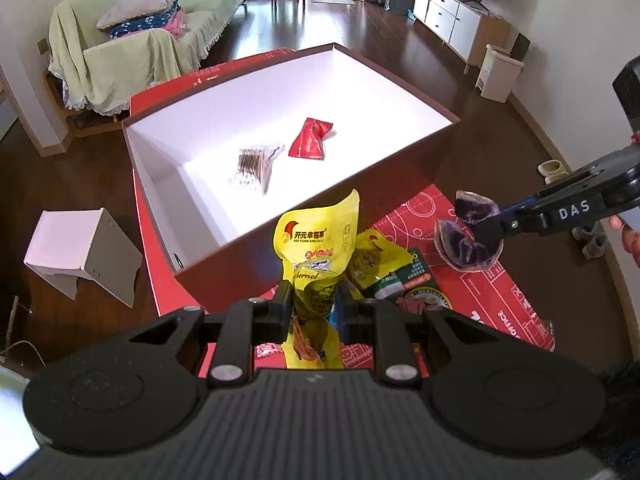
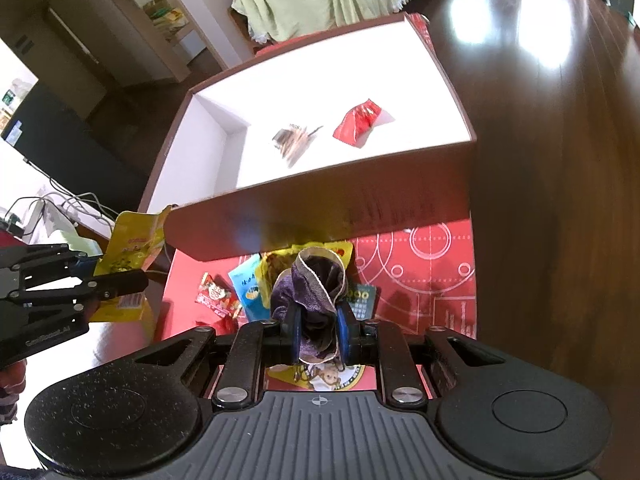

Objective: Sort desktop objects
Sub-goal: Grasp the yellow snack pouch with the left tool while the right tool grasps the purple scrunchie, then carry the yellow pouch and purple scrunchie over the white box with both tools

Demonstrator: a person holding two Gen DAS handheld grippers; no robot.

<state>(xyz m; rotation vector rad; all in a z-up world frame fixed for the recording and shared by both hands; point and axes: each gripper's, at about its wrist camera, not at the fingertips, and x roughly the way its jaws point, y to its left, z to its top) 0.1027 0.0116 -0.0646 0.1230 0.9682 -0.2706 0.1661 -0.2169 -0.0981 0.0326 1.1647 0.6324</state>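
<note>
Lettering is showing up clearly on the yellow snack pouch (image 1: 316, 248): Chinese characters beside a red flame-like logo, a line of small Latin print under them that is too fine to read, and lower down the word "kernel" in script. The left gripper (image 1: 313, 312) is clenching that pouch between its fingers (image 1: 280, 312), and the pouch is standing upright above the red mat (image 1: 480, 280), just in front of the near wall of the big box (image 1: 152, 184). From the right wrist view the same pouch (image 2: 132, 252) is hanging crumpled and glossy off to the left.

Over on the right gripper's (image 2: 318, 334) side arm, white capitals are reading "DAS" in the left wrist view. Its blue-padded fingers (image 2: 345, 332) are pinching a purple velvet pouch (image 2: 312, 292) with a pale beige trim; the fabric is bunching up, soft and wrinkled, above the mat beside the box's near wall.

Inside the box, on its white floor, a red wrapper (image 1: 311, 138) and a clear packet of cotton swabs (image 1: 256, 166) are lying close together but apart. More packets are sitting on the mat below the grippers: a second yellow one (image 1: 376, 256), a green-labelled one (image 1: 412, 276), a light blue one (image 2: 250, 288) and a small red one (image 2: 216, 298). The mat is carrying white circle-and-line markings, with "OFFICE" printed near its edge.
</note>
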